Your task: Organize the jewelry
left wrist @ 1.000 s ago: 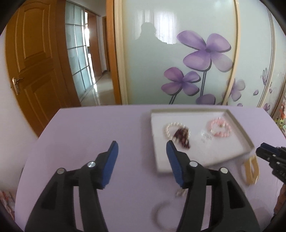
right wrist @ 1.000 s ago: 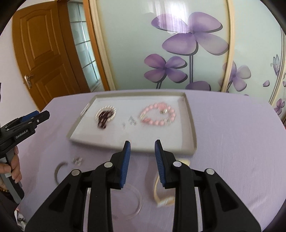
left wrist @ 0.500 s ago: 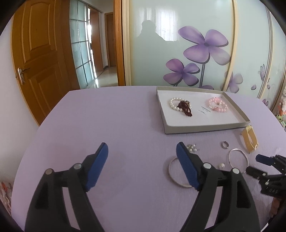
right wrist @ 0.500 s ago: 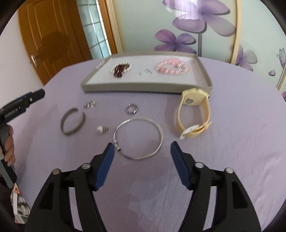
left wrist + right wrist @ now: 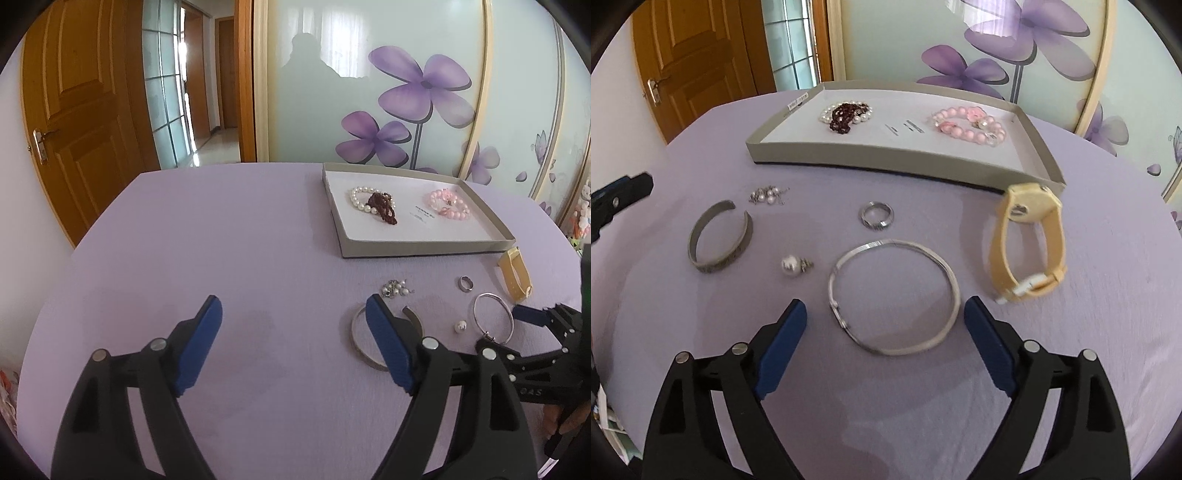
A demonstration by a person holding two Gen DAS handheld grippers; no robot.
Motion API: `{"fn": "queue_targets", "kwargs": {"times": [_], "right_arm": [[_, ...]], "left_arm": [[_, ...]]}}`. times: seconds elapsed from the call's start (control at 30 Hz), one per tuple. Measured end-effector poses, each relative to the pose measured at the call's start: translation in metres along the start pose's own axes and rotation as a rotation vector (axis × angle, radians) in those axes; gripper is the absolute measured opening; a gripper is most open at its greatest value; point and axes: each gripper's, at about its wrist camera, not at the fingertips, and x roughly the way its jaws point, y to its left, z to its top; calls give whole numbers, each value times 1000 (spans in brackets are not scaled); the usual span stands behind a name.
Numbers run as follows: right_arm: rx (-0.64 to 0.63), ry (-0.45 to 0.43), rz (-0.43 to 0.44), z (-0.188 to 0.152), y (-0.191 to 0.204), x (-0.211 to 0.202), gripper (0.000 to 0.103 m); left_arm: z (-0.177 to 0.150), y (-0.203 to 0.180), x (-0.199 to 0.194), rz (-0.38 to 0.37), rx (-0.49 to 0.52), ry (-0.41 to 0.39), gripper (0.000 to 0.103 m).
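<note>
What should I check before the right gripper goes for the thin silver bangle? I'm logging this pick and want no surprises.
1. Right gripper open and holding nothing: ok.
2. Thin silver bangle lies between the fingers' line, flat on the purple table: ok.
3. Bangle apart from the pearl earring, silver ring and yellow watch: ok.
4. Free space on the tray floor beside the pearl bracelet and pink bead bracelet: ok.
5. Left gripper open, off to the side by the grey cuff: ok.
6. Whether the bangle's clasp is closed: cannot tell.
</note>
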Motion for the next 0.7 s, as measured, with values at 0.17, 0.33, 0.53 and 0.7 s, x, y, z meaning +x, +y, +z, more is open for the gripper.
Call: {"fn": "queue_targets", "kwargs": {"times": [0.17,0.33,0.53,0.7], "right_arm": [[0,-5,-4,8,1,5,89],[-4,-25,0,9,0,5,79],[-11,-32,7,5,-2,-1,75],[1,-32,10,-3,-8,-9,75]], "left_arm": [[-3,1,1,-12,-4,11,80],[-4,1,2,-23,0,15,80],[-8,-6,6,-48,11,34,80],[-13,-26,13,-78,53,62,80]]}}
